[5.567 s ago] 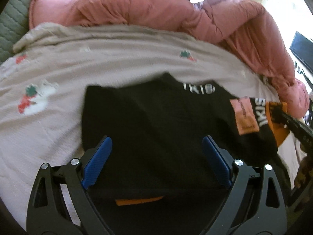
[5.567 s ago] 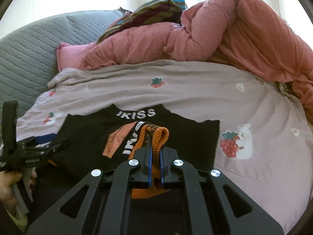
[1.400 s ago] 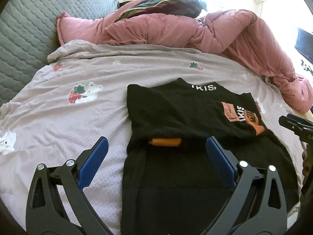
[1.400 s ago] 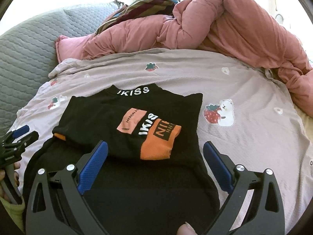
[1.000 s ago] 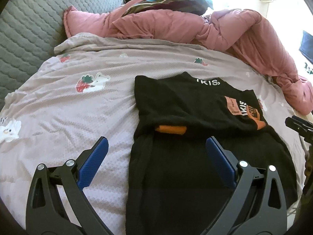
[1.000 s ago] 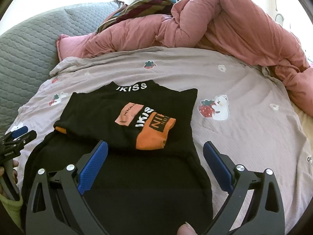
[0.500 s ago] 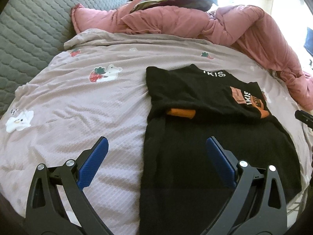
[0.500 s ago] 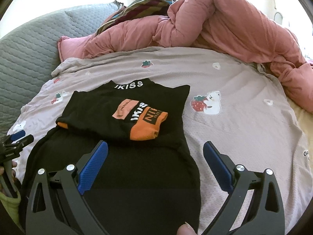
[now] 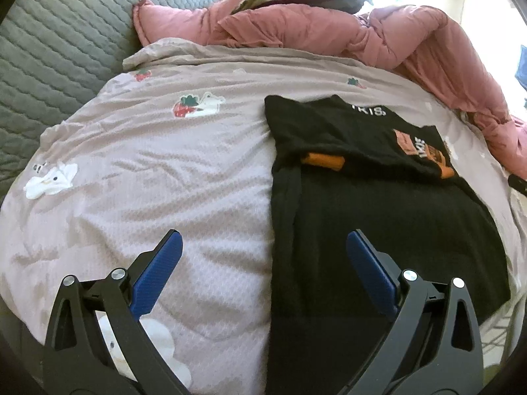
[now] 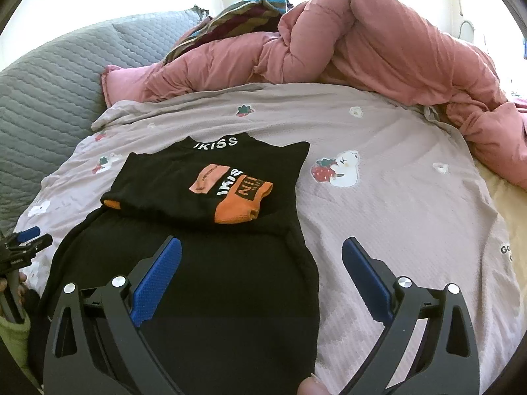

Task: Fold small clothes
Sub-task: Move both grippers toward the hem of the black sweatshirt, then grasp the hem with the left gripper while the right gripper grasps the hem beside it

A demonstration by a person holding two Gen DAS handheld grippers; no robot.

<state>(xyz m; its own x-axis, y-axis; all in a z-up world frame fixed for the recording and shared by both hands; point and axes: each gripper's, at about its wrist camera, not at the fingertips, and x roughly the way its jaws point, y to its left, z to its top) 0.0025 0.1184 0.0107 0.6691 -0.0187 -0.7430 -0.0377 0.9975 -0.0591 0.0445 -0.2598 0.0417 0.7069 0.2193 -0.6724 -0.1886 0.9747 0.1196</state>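
Note:
A black top (image 9: 378, 217) (image 10: 204, 263) with orange cuffs lies flat on the pale pink bedsheet (image 9: 164, 164) (image 10: 395, 197), both sleeves folded across its chest. White letters mark the collar (image 10: 215, 142). An orange cuff (image 10: 242, 205) of the upper sleeve rests at the chest's right side; another orange cuff (image 9: 322, 161) peeks out on the left. My left gripper (image 9: 263, 256) hangs open above the top's lower left edge. My right gripper (image 10: 262, 261) hangs open over the lower right edge. Neither holds anything.
A rumpled pink duvet (image 9: 362, 39) (image 10: 362, 49) piles along the far side, with a striped cloth (image 10: 237, 16) on it. A grey quilted headboard (image 9: 49, 49) (image 10: 49, 82) stands at the left. The left gripper's tip (image 10: 26, 240) and a green sleeve (image 10: 13, 332) show at the right view's left edge.
The right gripper let go of the orange-cuffed sleeve, which now lies across the chest. Both grippers, open, have drawn back toward the top's hem, the left one shifting leftward.

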